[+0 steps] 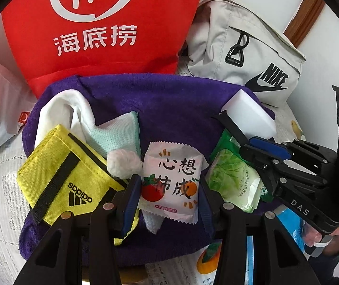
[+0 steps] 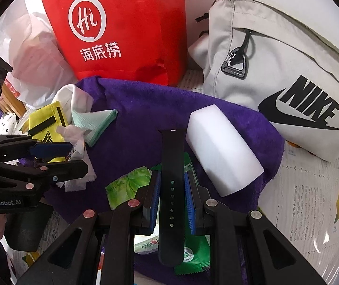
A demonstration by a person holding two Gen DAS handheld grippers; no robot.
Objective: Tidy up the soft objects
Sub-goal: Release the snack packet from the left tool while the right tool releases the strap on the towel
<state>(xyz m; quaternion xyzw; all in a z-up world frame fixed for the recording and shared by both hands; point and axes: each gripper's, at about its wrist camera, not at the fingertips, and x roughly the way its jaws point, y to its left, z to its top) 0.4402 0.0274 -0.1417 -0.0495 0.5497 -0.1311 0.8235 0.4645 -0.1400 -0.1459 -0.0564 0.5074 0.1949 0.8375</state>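
Observation:
A purple towel (image 1: 174, 104) (image 2: 145, 109) lies on the table with soft items on it. My left gripper (image 1: 169, 190) is open around a white snack packet (image 1: 171, 182) with a tomato and orange print. My right gripper (image 2: 171, 185) is shut on a black watch strap (image 2: 171, 166), also seen in the left wrist view (image 1: 231, 128). A white sponge block (image 2: 219, 152) (image 1: 248, 116) lies right of the strap. Green wet-wipe packs (image 1: 236, 180) (image 2: 129, 185) lie under the right gripper. A yellow Adidas pouch (image 1: 62, 178) (image 2: 48, 128), a white cloth (image 1: 57, 114), a mint cloth (image 1: 119, 133) (image 2: 93, 121) and a white pompom (image 1: 124, 162) sit at left.
A red Haidilao bag (image 1: 98, 35) (image 2: 126, 30) and a grey Nike bag (image 1: 248, 54) (image 2: 283, 76) stand behind the towel. A clear plastic bag (image 2: 34, 54) is at far left. The tablecloth (image 2: 312, 201) has a lemon print. A wall is behind.

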